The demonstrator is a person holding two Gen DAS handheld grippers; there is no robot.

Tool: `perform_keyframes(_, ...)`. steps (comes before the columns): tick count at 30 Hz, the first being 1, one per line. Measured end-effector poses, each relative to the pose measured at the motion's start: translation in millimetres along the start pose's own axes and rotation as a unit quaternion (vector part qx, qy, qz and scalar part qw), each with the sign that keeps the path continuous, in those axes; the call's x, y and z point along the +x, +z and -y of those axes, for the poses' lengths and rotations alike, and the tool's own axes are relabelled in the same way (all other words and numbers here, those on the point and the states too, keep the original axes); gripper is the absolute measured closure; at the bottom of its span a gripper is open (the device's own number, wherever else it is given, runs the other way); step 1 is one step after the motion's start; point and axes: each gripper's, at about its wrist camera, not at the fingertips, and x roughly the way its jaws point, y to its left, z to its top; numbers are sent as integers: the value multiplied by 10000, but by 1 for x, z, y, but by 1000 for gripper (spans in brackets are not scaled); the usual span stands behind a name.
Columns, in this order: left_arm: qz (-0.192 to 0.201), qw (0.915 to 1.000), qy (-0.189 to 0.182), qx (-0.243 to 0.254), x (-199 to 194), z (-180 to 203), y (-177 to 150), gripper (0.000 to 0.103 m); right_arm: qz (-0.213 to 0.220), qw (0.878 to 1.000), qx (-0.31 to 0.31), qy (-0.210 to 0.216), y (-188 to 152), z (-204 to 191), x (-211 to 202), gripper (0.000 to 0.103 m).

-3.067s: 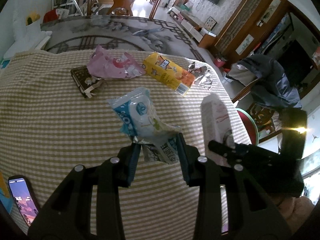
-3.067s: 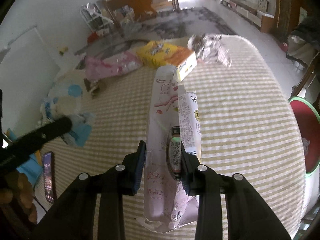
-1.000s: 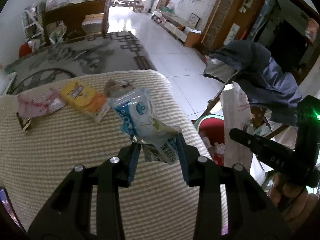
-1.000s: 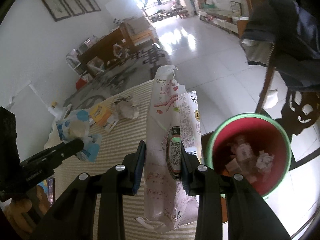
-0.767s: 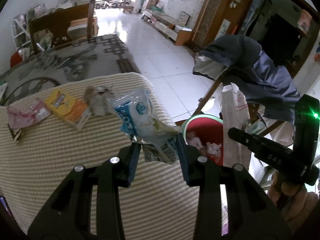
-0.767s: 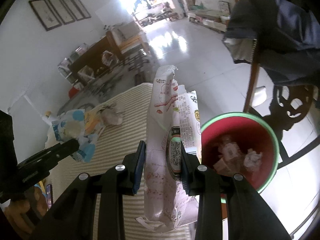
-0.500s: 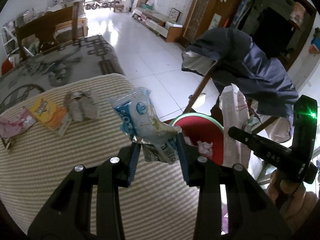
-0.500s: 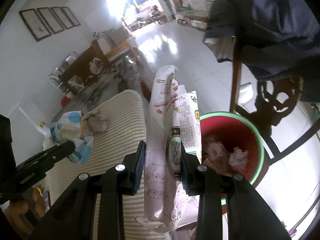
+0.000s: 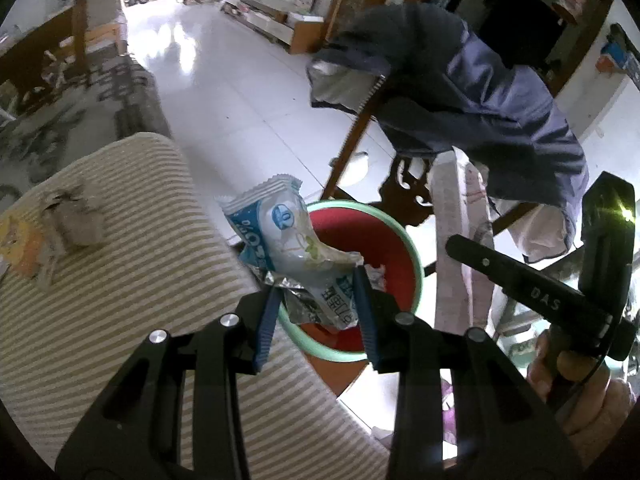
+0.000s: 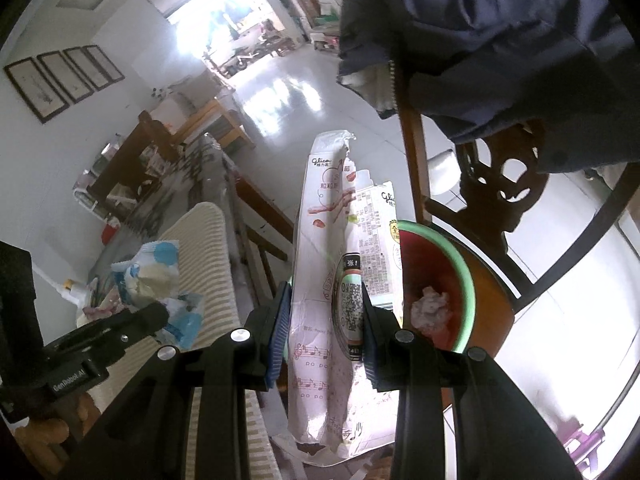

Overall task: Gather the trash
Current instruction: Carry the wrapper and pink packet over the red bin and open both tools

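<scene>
- Trash bin (image 9: 412, 256): round, red inside with a pale green rim, standing on the floor just beyond the edge of the counter (image 9: 132, 280) and beside a dark carved wooden chair (image 10: 500, 184). Contents: a few crumpled pale paper scraps (image 10: 430, 308) lying at the bottom.
- Counter: covered in a beige striped cloth. On it, toward the far left in the left wrist view, a crumpled grey-brown wrapper (image 9: 74, 220) and, touching it, a yellow-orange packet (image 9: 18, 244), partly cut off by the edge of the view.
- Left gripper (image 9: 316, 312): fingers (image 9: 266, 326) partly spread, blue pads pinching the lower end of a blue-and-white plastic wrapper (image 9: 288, 236) with a silver foil lining. The wrapper stands up and out from the pads, in front of the bin's near rim and above the counter edge.
- Right gripper (image 10: 324, 332): fingers (image 10: 278, 330) set narrowly, pads pressing both sides of a tall flattened pink-and-white snack box (image 10: 332, 264), printed with a code label and music notes. The box is held upright, its torn top pointing away; its lower end hangs below the pads. It sits just left of the bin in the right wrist view, overlapping the rim.
- Chair: a dark blue jacket (image 9: 472, 80) draped over its back.
- Person: a hand (image 9: 580, 396) around the right gripper's handle, low on the right in the left wrist view.
</scene>
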Motion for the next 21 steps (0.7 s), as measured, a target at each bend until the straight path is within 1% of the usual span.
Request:
perform_keyframes(6, -116, 9997, -121, 154, 19, 19, 13, 68, 7, 10000, 69, 65, 9, 12, 2, 72)
perform_keyframes(8, -178, 9993, -243, 205, 23, 24, 16, 67, 19, 9999, 83, 79, 12, 15, 3, 71)
perform_keyframes(10, -229, 9988, -359, 230, 28, 29, 19, 53, 26, 9999, 148, 83, 13, 17, 5, 69)
perform_keyframes(11, -196, 9990, -340, 209, 28, 30, 19, 39, 6, 9997, 216, 74, 14, 20, 6, 62)
perform_keyframes(12, -120, 9992, -348, 151, 27, 30, 19, 36, 29, 9996, 274, 67, 14, 22, 7, 51)
perform_keyframes(14, -143, 9991, -379, 115, 27, 31, 18, 36, 96, 9994, 319, 37, 14, 24, 5, 47)
perform_keyframes(17, -153, 9994, -273, 134, 27, 30, 17, 36, 79, 9994, 346, 49, 14, 28, 4, 47)
perform_keyframes(21, -76, 9998, -166, -11, 20, 20, 15, 36, 94, 9991, 401, 79, 13, 29, 3, 46)
